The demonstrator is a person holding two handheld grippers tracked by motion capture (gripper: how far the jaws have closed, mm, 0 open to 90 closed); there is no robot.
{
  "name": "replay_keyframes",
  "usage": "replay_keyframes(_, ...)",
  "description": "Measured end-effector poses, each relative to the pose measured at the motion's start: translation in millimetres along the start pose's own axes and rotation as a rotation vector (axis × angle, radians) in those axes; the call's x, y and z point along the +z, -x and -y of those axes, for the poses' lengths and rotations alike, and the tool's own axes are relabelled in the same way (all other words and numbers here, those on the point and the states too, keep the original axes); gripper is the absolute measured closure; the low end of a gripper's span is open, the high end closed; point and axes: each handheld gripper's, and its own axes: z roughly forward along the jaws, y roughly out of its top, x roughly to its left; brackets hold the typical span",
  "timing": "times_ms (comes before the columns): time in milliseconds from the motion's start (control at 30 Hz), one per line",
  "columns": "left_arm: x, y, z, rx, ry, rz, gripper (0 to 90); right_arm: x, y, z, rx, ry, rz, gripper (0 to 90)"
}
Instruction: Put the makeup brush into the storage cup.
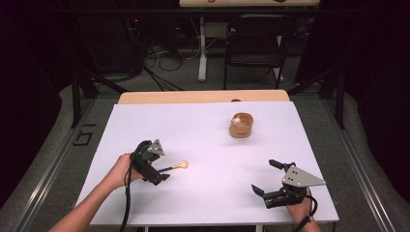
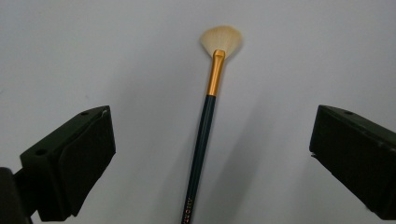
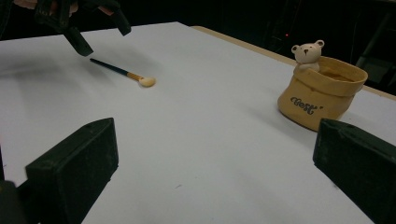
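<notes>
Handling note: brush [image 2: 201, 140] judged light, thin, stiff along handle, soft at fan bristles; round handle likely to roll. Lies flat on surface [image 1: 203, 193] near left edge, bristles toward centre. Left claw [image 1: 159, 170] jaws apart, straddling dark handle, no contact. Recommended hold: mid-handle below gold ferrule, never bristles. Right claw [image 1: 263, 178] jaws apart, holding nothing, near front right corner. Pouch-shaped pot [image 3: 322, 95] with bear figure [image 3: 308, 53] at rim, toward far right; contents not discernible.

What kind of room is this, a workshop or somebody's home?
Probably a lab or recording studio, not a home: dark curtained surroundings, loose cables on the floor behind the white-topped table, and a person holding a black two-jaw claw over a slim dark-handled fan brush.
</notes>
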Motion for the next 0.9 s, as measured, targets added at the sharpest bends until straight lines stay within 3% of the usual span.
replay_keyframes(367, 15.2, -2.0, -18.2, 0.052, -0.141, 0.012, 2.1, 2.5, 1.2, 1.5, 0.004, -0.002, -0.009, 0.0)
replay_keyframes(467, 17.6, -1.5, -20.7, 0.067, -0.169, 0.025, 16.3, 2.9, 0.9, 1.4, 0.004, -0.004, -0.009, 0.0)
replay_keyframes(567, 19.7, -1.6, -23.1, 0.081, -0.201, 0.028, 22.7, 3.4, 0.9, 1.6, 0.002, -0.004, -0.01, 0.0)
replay_keyframes(767, 23.3, -5.3, -23.2, 0.078, -0.235, 0.036, 44.9, 2.8, 0.9, 1.5, 0.003, -0.004, -0.009, 0.0)
replay_keyframes(900, 25.2, -8.8, -21.4, 0.062, -0.237, 0.043, 51.6, 2.9, 0.9, 1.5, 0.001, -0.005, -0.009, 0.0)
